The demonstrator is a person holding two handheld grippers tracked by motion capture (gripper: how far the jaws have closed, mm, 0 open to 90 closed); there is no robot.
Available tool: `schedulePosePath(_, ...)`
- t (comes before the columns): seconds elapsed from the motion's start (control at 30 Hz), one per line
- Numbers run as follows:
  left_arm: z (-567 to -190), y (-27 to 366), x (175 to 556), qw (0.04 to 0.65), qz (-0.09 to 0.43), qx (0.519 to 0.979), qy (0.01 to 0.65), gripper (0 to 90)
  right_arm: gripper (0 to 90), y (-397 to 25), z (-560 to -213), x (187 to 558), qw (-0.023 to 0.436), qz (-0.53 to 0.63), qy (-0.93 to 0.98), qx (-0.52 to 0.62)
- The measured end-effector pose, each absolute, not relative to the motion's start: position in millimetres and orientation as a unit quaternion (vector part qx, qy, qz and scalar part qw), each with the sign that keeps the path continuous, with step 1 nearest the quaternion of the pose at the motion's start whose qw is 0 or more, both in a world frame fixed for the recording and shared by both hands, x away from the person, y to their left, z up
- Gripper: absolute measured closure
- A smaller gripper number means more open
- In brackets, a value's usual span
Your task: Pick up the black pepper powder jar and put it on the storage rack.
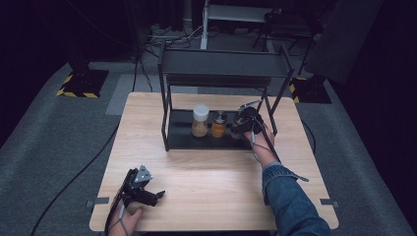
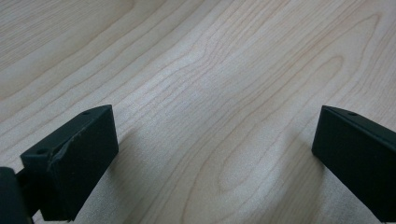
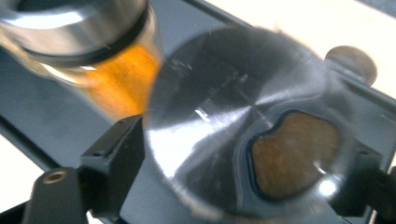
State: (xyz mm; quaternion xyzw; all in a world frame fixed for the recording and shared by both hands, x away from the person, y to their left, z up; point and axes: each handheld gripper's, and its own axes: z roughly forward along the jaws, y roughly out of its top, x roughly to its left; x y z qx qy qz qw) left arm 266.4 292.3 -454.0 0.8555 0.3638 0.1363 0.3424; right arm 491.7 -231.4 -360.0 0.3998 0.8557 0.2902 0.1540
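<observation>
A black two-tier rack (image 1: 223,66) stands at the back of the wooden table (image 1: 211,182). On its lower shelf (image 1: 182,135) are a white-lidded jar (image 1: 199,120) and an orange-filled jar (image 1: 219,125), (image 3: 116,84). Right of them, my right gripper (image 1: 241,125), (image 3: 243,172) reaches under the top shelf. Its jaws sit against both sides of a metal-lidded spice jar (image 3: 224,121) with brown contents, seen blurred from above. My left gripper (image 1: 156,196), (image 2: 215,154) rests low over the table's front left, open, with bare wood between its jaws.
The rack's upright posts (image 1: 164,123) and top shelf hem in the lower shelf. A denim sleeve (image 1: 290,196) crosses the table's right front. Cables (image 1: 74,177) trail over the grey floor on the left.
</observation>
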Motion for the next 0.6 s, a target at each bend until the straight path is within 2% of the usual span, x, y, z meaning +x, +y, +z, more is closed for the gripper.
schedulePosePath(0.17,-454.0,292.3,266.4,0.342,0.136,0.855,0.364,0.0,10.3,-235.7,-343.1,474.7,0.162,0.299,0.854,0.394)
schedulePosePath(0.6,-454.0,292.4,266.6,0.342,0.136,0.856,0.363,0.0,6.0,-273.7,-306.2,423.4,0.163,0.327,0.857,0.363)
